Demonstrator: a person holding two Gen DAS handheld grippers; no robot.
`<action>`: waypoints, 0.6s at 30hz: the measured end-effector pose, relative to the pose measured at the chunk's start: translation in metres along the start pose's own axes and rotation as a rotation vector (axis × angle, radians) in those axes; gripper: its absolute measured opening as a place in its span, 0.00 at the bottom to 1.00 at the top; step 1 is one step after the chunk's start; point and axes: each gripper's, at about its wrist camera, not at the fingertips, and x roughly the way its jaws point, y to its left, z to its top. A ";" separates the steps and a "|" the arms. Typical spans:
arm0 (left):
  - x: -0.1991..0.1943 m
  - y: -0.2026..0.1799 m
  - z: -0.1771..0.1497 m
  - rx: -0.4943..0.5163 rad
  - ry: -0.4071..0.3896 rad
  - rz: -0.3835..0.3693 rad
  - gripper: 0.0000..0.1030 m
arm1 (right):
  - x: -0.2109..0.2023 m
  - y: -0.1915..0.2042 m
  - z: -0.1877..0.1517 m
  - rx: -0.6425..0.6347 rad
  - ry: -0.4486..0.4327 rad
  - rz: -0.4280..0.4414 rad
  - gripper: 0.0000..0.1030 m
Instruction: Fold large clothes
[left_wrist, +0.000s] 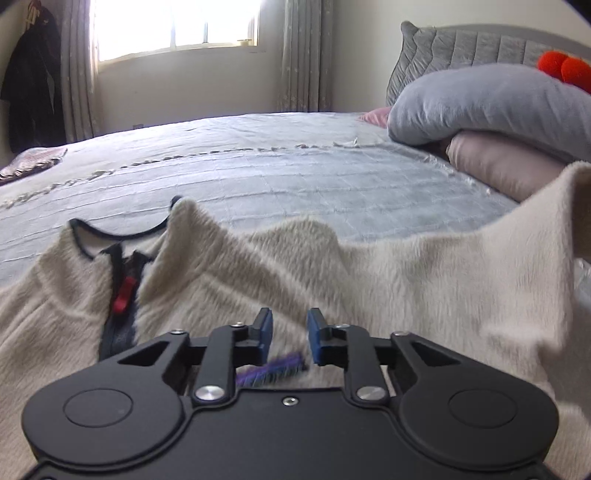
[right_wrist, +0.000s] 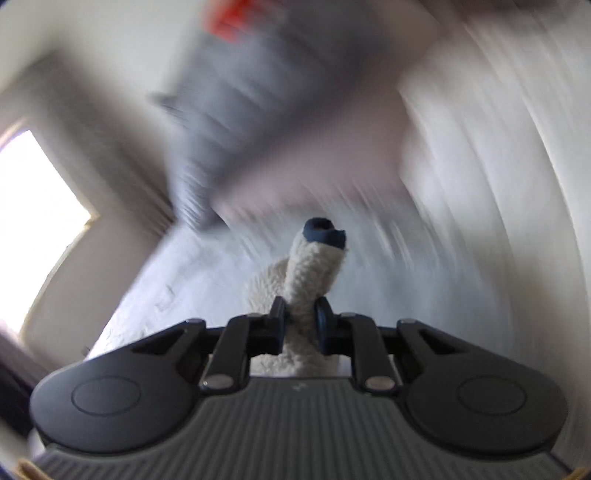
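Left wrist view: cream fleece pullover with dark-trimmed collar (left_wrist: 280, 273) spread across the pale blue quilted bed (left_wrist: 258, 166), left gripper (left_wrist: 290, 336) low over it.

Jaws of the left gripper apart, nothing between the blue pads, fleece just beyond them. Half-open dark zip with red pull tab (left_wrist: 123, 295) to the left of the pads; blurred purple streak (left_wrist: 273, 371) near the gripper body, not identifiable. Right part of the pullover lifted up toward the far right edge. Grey pillow (left_wrist: 480, 103) on a pink pillow (left_wrist: 506, 166) at far right, grey padded headboard (left_wrist: 480, 44) behind; window (left_wrist: 173, 26) far left of centre. Right wrist view, heavily blurred: right gripper (right_wrist: 301, 317) with jaws clamped on a cream fleece sleeve with dark blue cuff (right_wrist: 314, 266), cuff pointing away above the bed.
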 end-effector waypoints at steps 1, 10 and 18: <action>0.006 -0.001 0.003 -0.013 -0.003 -0.015 0.19 | 0.001 0.006 0.017 -0.100 -0.059 0.003 0.14; 0.078 -0.042 0.015 -0.066 0.030 -0.079 0.16 | 0.073 -0.016 0.067 -0.496 -0.084 -0.078 0.10; 0.043 -0.090 0.026 -0.098 -0.031 -0.326 0.17 | 0.105 -0.048 0.048 -0.516 -0.018 -0.088 0.09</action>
